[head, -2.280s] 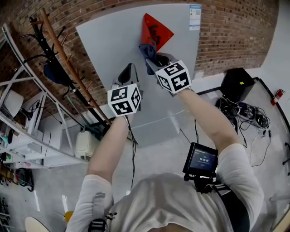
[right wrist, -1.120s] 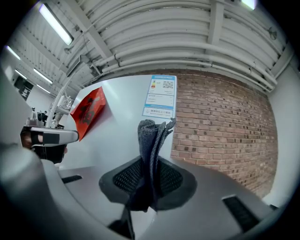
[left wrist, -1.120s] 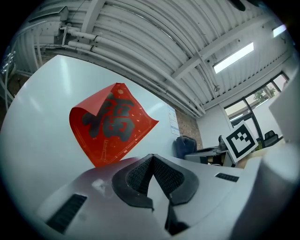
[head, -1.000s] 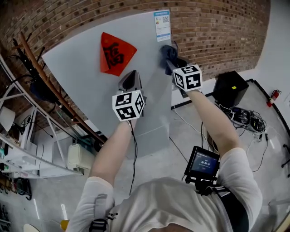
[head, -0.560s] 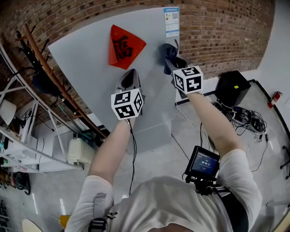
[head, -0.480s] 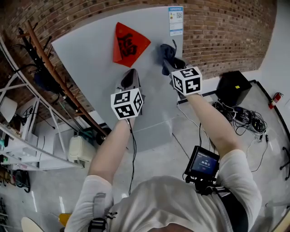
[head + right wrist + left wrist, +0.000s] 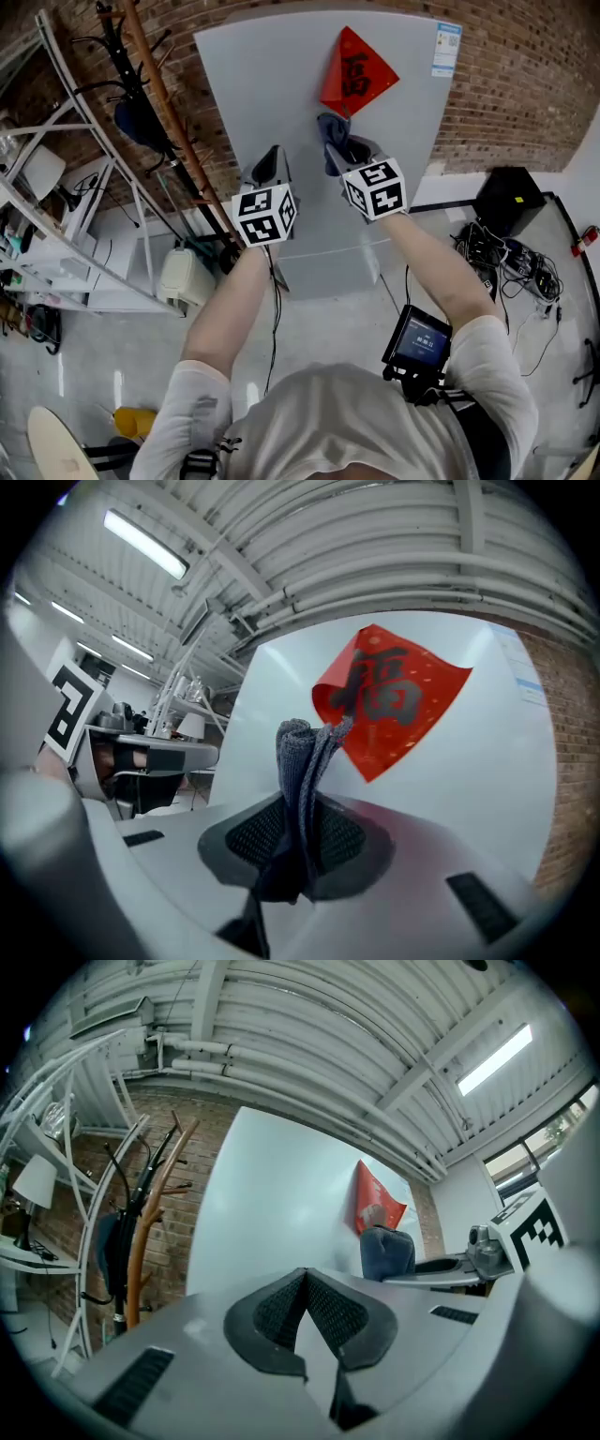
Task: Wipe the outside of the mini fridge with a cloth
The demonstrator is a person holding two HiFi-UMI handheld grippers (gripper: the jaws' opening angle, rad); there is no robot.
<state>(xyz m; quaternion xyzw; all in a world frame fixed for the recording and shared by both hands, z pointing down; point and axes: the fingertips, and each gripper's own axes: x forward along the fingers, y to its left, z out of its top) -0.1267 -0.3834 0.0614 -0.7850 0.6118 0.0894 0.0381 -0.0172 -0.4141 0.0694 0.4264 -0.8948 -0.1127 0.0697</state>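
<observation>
The cloth [image 7: 330, 150] is a dark blue-grey knitted piece, folded into a thick upright wad. In the right gripper view its ribbed folds [image 7: 302, 761] stand up from between the two dark pads. The right gripper [image 7: 345, 157] is clenched on this cloth. It holds the wad against the front of the mini fridge [image 7: 272, 94], toward 12 o'clock in the head view. The cloth's top lies just below the lower corner of a red diamond-shaped paper [image 7: 356, 67] with a dark character, stuck on the panel toward 1 o'clock.

The left gripper [image 7: 270, 167] points at the same panel, at 9 o'clock of the cloth. Its pads [image 7: 281, 1312] meet at the tips and nothing lies between them.

The fridge front is a flat, plain, pale grey sheet. A small printed label [image 7: 446, 49] sits at its 2 o'clock corner.

Behind the fridge is a red brick wall [image 7: 525, 84]. At 10 o'clock a wooden coat stand [image 7: 155, 94] carries a dark garment, and beside it, at 9 o'clock, is a white metal rack [image 7: 56, 197]. The floor [image 7: 328, 323] is glossy grey. A white canister [image 7: 183, 278] stands on it at 8 o'clock. At 3 o'clock are a black box [image 7: 511, 199] and a tangle of cables [image 7: 516, 267].
</observation>
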